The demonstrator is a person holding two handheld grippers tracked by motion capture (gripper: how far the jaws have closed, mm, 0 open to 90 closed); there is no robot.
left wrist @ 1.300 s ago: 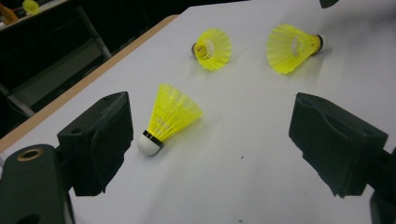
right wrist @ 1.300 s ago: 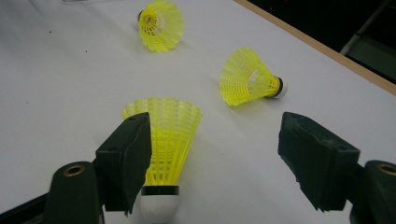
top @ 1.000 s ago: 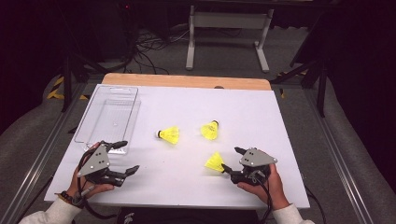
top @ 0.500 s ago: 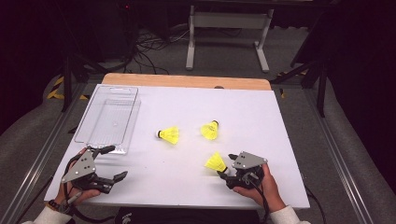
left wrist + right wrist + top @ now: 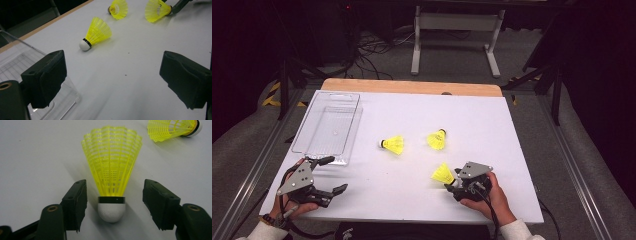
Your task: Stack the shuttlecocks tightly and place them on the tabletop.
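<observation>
1. Right tongs (image 5: 113,202): part open, jaws just closing, straddling the cork of the nearest shuttlecock (image 5: 111,170) with gaps on both sides; nothing gripped.
2. Skirt of that shuttlecock fanning away from those tongs, flat on the white bench (image 5: 522,150).
3. Left tongs (image 5: 112,82): wide open, empty, low over the bench.
4. Clear tray (image 5: 15,62) just beside one left jaw; second shuttlecock (image 5: 96,33) ahead, third shuttlecock (image 5: 118,8) beyond.

On the table (image 5: 512,130), the clear tray (image 5: 328,127) lies at the left, two shuttlecocks (image 5: 393,145) (image 5: 437,139) side by side near the middle, and a third shuttlecock (image 5: 443,174) nearer the person, its cork between the right gripper's (image 5: 452,184) jaws.
</observation>
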